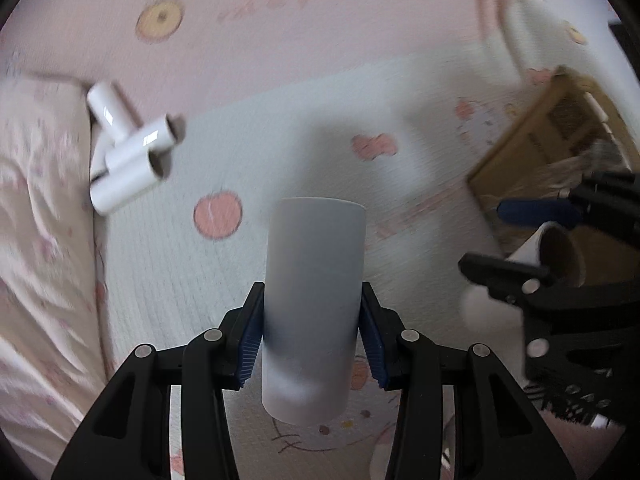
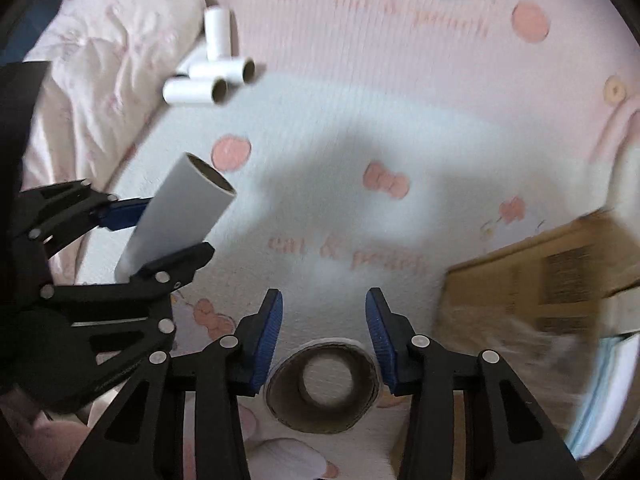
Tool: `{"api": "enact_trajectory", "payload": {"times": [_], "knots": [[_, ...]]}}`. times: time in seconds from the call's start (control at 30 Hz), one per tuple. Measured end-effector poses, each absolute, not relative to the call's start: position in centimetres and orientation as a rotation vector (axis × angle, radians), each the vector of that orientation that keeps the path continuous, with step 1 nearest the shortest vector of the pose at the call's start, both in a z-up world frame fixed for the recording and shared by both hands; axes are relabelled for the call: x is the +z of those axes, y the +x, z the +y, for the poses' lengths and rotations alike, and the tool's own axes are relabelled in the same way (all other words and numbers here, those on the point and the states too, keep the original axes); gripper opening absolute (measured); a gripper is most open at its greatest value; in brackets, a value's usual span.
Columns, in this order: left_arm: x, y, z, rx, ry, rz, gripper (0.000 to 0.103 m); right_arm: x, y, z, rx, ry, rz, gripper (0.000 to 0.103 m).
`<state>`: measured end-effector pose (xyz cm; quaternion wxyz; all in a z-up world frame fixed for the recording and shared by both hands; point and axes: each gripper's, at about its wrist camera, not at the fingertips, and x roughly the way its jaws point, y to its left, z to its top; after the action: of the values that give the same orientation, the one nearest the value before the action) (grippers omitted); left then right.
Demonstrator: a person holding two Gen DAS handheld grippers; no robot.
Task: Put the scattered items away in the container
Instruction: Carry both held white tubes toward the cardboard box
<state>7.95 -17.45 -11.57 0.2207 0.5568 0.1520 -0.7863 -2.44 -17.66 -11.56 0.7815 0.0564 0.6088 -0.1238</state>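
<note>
My left gripper (image 1: 313, 332) is shut on a white cardboard tube (image 1: 314, 304), held above the bed; it also shows in the right wrist view (image 2: 180, 216). My right gripper (image 2: 323, 336) is shut on another tube (image 2: 322, 384), seen end-on between the pads, its open brown core facing the camera. In the left wrist view that tube (image 1: 554, 254) and the right gripper (image 1: 524, 240) sit at the right. Several white tubes (image 1: 128, 148) lie piled by the pillow, also in the right wrist view (image 2: 212, 68). A cardboard box (image 1: 560, 152) stands at the right, as the right wrist view (image 2: 552, 280) shows.
The bed has a pink and white cartoon-print sheet (image 2: 360, 128). A pale floral pillow (image 1: 40, 220) lies at the left edge, in the right wrist view (image 2: 100, 60) too. Something light blue (image 2: 608, 384) lies at the right edge near the box.
</note>
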Motion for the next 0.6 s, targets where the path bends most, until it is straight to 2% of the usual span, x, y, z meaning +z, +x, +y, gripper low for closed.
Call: {"api": "enact_trajectory", "payload": {"times": [0.03,0.17,0.23,0.3,0.4,0.6], "knots": [[-11.0,7.6,-17.2,-2.192,1.532,0.395,0.048,-10.2,-2.8,-18.0,-0.269,0.138,1.301,0.031],[-8.4,5.7,-17.0,-2.267,1.490,0.343,0.048,-6.5,-2.8,-19.6,-0.288,0.142,1.245,0.030],[-7.6,4.8,-16.9,-2.282,1.467,0.312,0.048,-5.7,-2.7,-20.8,-0.301,0.169,1.231,0.025],[-7.0,4.2,-16.7,-2.288,1.437,0.276,0.048,-5.4,-3.0,-21.4,-0.299,0.200,1.239,0.024],[-7.3,3.7,-16.8,-2.280,1.423,0.272,0.048,-6.1,-3.3,-21.9,-0.326,0.220,1.250,0.024],[-9.9,4.5,-17.5,-2.235,1.498,0.380,0.048,-10.7,-3.1,-21.1,-0.280,0.333,1.311,0.027]]}}
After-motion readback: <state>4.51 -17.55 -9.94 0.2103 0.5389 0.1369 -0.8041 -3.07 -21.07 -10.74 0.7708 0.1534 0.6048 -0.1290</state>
